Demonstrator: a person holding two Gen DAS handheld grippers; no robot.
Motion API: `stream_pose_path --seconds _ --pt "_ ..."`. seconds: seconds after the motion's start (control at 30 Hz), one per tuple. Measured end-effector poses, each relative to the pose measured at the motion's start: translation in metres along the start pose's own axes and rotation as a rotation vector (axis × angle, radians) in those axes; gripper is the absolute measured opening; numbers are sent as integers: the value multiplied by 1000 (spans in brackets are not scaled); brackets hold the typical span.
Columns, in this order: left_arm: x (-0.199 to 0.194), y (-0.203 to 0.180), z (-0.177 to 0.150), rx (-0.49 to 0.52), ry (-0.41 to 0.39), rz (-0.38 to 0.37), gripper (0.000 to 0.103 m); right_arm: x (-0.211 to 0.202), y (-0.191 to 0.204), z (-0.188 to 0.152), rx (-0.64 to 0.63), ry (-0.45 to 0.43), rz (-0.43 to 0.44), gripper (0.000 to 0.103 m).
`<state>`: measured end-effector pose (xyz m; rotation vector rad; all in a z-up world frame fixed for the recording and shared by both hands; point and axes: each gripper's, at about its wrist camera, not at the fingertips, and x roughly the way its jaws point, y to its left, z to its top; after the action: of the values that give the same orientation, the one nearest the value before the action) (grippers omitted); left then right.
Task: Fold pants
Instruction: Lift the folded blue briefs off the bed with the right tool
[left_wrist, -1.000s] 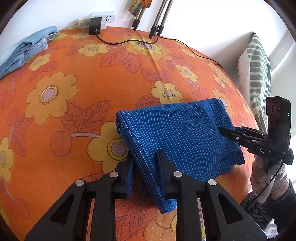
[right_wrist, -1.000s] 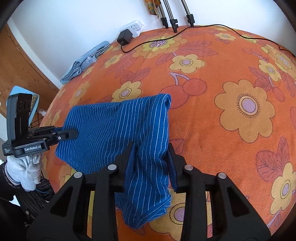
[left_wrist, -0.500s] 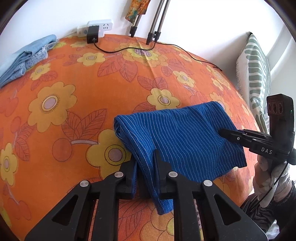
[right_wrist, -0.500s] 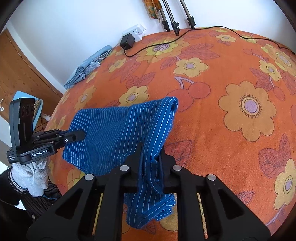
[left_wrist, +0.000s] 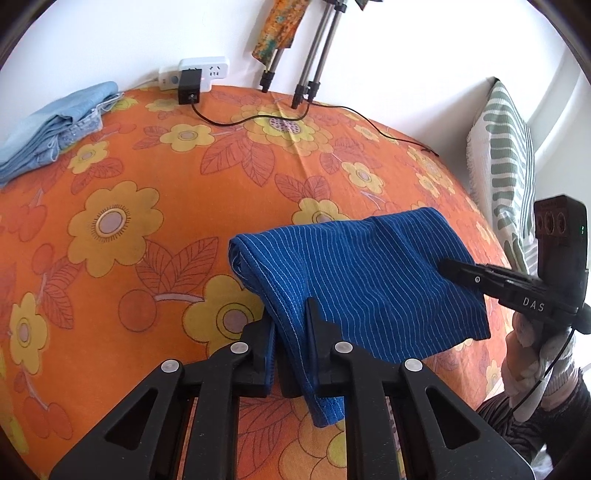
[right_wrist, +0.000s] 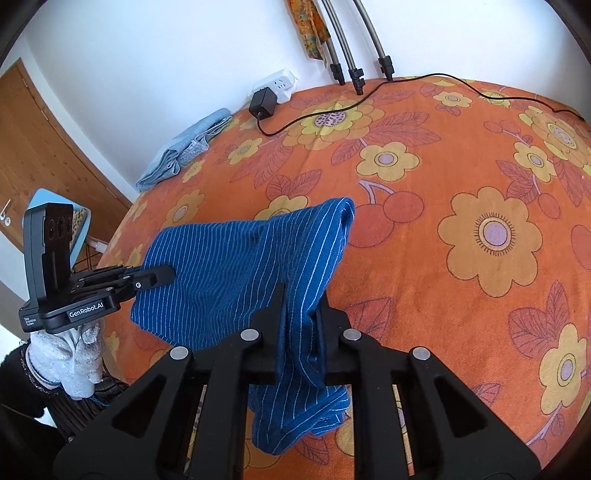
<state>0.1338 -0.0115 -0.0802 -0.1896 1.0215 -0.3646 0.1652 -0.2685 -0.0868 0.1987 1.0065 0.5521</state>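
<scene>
Left wrist view: we are clamping both the left gripper and right gripper shut on blue pinstriped pants, draping them over the bed's near edge.

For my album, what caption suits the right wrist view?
Both grippers' fingers pinch blue striped pants over an orange floral bedspread.

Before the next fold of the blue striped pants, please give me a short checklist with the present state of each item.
1. Left hand-held gripper shut on the blue striped pants: ok.
2. Right hand-held gripper shut on the pants: ok.
3. Both grips on opposite ends of the near edge: ok.
4. Pants smooth between the grips: not ok, loose fabric hangs below the right one.
5. Black cable and folded light blue garment apart from the pants: ok.
6. Layers aligned underneath: cannot tell.
</scene>
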Motion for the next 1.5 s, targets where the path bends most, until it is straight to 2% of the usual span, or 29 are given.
stream_pose_path --seconds 0.13,0.37,0.7,0.9,1.0,1.1,1.23,1.37,1.5 --pt "-12 -1 8 5 -45 2 12 -5 3 6 2 -17 4 12" --pt "-35 -1 18 25 -124 19 12 -22 27 28 -35 -99 12 12" --pt "-68 41 38 -29 -191 64 12 -11 74 55 -104 -126 31 11" --pt "-89 70 54 -26 -228 109 11 2 110 84 -157 -140 44 11" --pt "-85 91 54 -59 -192 102 11 14 125 91 -175 -124 44 11" --pt "-75 101 46 -72 -138 82 11 29 130 83 -179 -83 36 11" --pt "-63 100 37 -33 -90 87 11 48 120 70 -148 -24 31 11" --pt "-56 106 27 -41 -58 70 11 59 114 53 -156 18 29 11" --pt "-41 111 10 -40 12 62 11 70 108 39 -159 53 43 11"
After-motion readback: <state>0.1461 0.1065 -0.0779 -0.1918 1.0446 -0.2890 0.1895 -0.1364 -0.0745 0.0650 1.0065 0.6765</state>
